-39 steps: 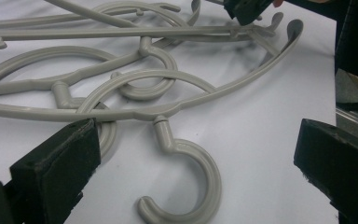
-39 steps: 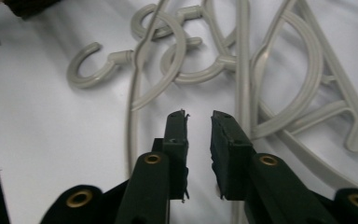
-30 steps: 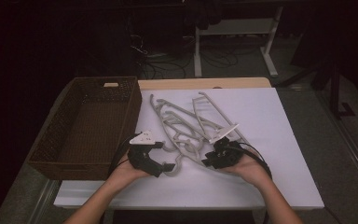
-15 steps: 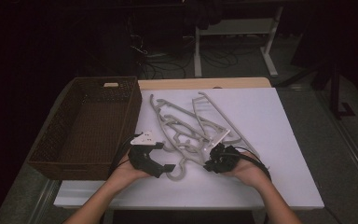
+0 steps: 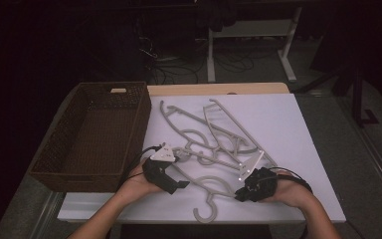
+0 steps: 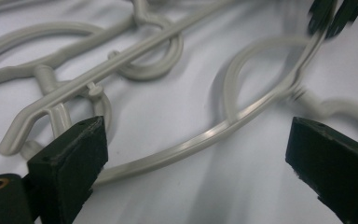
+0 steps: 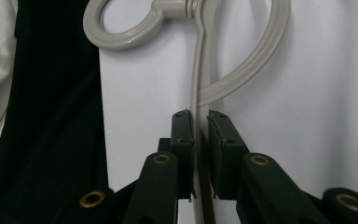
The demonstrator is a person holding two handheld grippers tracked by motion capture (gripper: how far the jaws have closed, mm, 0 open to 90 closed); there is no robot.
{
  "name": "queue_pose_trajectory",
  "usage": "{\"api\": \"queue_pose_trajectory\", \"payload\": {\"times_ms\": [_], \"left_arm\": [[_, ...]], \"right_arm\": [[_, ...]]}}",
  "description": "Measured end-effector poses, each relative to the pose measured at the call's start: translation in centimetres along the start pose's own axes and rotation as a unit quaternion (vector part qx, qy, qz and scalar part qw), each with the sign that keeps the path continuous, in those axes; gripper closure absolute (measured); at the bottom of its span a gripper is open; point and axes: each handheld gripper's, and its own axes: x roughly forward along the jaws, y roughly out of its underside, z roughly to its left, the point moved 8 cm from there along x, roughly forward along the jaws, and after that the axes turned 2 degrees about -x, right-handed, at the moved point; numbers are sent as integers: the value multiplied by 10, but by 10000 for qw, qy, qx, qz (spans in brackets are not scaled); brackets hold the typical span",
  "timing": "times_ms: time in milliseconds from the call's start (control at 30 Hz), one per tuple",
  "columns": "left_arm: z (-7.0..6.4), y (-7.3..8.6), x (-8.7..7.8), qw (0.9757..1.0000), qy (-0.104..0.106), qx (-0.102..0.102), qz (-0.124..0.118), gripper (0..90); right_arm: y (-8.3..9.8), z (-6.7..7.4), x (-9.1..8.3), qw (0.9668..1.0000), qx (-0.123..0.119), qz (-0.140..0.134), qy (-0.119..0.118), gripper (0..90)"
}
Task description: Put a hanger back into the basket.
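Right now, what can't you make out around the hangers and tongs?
- Right tongs: whether both pads press the nearest hanger's bar; the gap is too thin, right gripper view.
- Hanger pile: count unclear where they overlap, high view.
- Basket: near inside wall hidden by its rim, high view.

- desk [image 5: 298, 129], white-covered, a wooden edge at the far side
- wicker basket [image 5: 74, 154] on its left
- grey hangers [image 5: 214, 144] piled mid-desk

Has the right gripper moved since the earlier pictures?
Yes. The right gripper, shut on the nearest hanger, has moved toward the table's near edge, away from the basket.
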Motion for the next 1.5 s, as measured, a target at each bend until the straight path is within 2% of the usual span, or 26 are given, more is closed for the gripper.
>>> {"api": "queue_pose_trajectory", "payload": {"times_ms": [100,133,167,267,367,433,467,500,667,800,900,1000,1033,1200,1400,1433,1500], "left_arm": [[0,6,11,9984,-44,381,423,72],[-1,9,16,9959,-35,664,617,97],[-1,9,16,9959,-35,664,617,137],[-3,9,22,9927,-13,936,755,150],[-4,10,25,9898,114,1128,861,231],[-5,9,25,9896,223,1146,839,289],[-7,9,24,9885,307,1214,850,327],[-8,9,24,9879,322,1259,847,370],[-9,8,23,9866,326,1376,813,419],[-12,7,22,9852,379,1496,750,477],[-12,4,19,9851,386,1563,611,572],[-14,3,18,9845,426,1601,583,603],[-15,4,18,9827,457,1685,612,612],[-18,4,17,9794,489,1874,579,649],[-21,5,16,9735,538,2136,613,692],[-23,5,16,9713,548,2222,641,699],[-24,4,16,9685,537,2334,676,721]], "right_arm": [[1,1,2,9999,-42,79,-57,804],[2,1,4,9998,-57,127,-110,804],[2,1,4,9998,-57,127,-110,804],[2,0,4,9998,-64,114,-143,804],[2,-1,3,9998,-85,55,-163,805],[0,-1,1,9998,-112,-14,-155,806],[0,-2,0,9998,-97,-17,-152,807],[-1,-2,-2,9998,-80,-87,-144,807],[-5,-3,-8,9994,-79,-267,-185,807],[-8,-1,-12,9989,-163,-372,-214,806],[-11,-1,-15,9985,-223,-447,-205,806],[-12,-2,-16,9982,-266,-510,-189,805],[-12,-2,-17,9981,-275,-508,-193,805],[-12,-2,-18,9978,-311,-544,-220,805],[-13,-4,-21,9974,-353,-596,-216,796],[-13,-4,-21,9974,-336,-604,-221,792],[-13,-7,-22,9972,-289,-667,-166,781]]}}
